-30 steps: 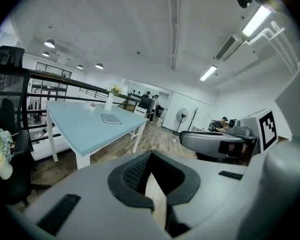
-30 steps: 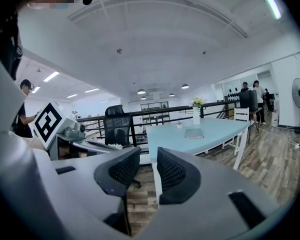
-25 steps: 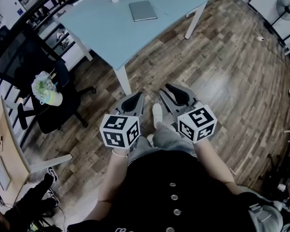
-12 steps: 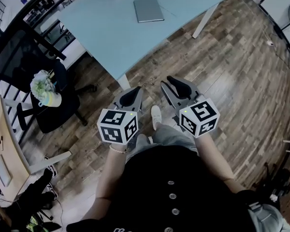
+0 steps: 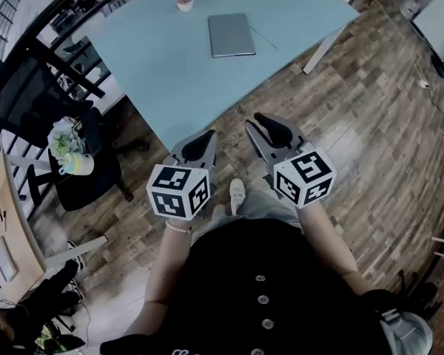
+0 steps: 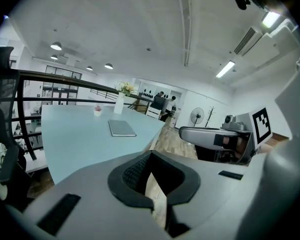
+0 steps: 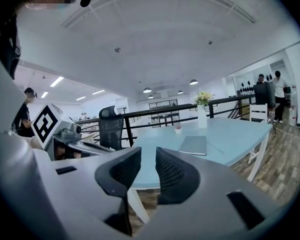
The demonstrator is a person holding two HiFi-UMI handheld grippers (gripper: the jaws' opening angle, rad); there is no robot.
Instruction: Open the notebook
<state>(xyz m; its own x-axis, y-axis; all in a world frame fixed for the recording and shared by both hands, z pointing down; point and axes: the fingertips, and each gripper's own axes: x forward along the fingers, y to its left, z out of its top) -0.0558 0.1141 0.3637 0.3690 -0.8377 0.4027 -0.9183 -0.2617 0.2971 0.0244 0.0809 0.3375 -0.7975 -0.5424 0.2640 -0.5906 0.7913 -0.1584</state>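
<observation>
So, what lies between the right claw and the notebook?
In the head view, only wooden floor and bare table top up to the notebook. The right claw, empty, has just been closing a little.

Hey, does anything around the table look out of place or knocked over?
Only one thing: a small potted plant seems to sit on the seat of the black office chair left of the table, an odd spot for it. The notebook lies closed and flat on the table; nothing looks spilled.

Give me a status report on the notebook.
Left gripper open, empty. Right gripper open, empty, jaws just been closing. Notebook closed, flat on table, untouched. Nothing in the way.
</observation>
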